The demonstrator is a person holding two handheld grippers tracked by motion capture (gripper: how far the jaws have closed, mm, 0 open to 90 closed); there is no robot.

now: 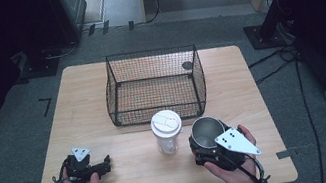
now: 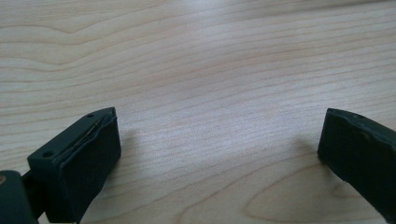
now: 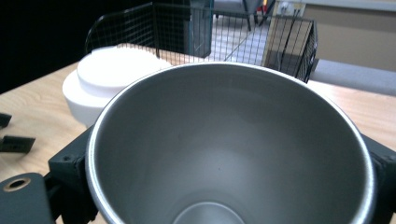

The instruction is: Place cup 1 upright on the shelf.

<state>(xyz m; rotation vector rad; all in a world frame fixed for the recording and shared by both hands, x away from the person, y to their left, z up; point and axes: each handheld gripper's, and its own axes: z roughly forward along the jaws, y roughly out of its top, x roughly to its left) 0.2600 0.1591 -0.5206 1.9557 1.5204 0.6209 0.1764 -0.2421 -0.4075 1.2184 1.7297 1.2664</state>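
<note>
A steel cup (image 1: 203, 129) with no lid stands upright between the jaws of my right gripper (image 1: 210, 143), which is shut on its wall, at the front right of the table. In the right gripper view the cup's hollow inside (image 3: 229, 149) faces the camera and a black finger (image 3: 70, 165) presses its left side. Just left of it stands a white lidded cup (image 1: 167, 130) (image 3: 112, 77). My left gripper (image 1: 105, 165) rests at the front left, open. Its jaws (image 2: 219, 149) stand wide apart over bare wood with nothing between them.
A black wire basket (image 1: 149, 53) (image 3: 261, 32) sits at the middle back of the wooden table (image 1: 90, 94), right behind the two cups, with a small dark disc on its right wall. Cables and dark stands lie on the floor around the table.
</note>
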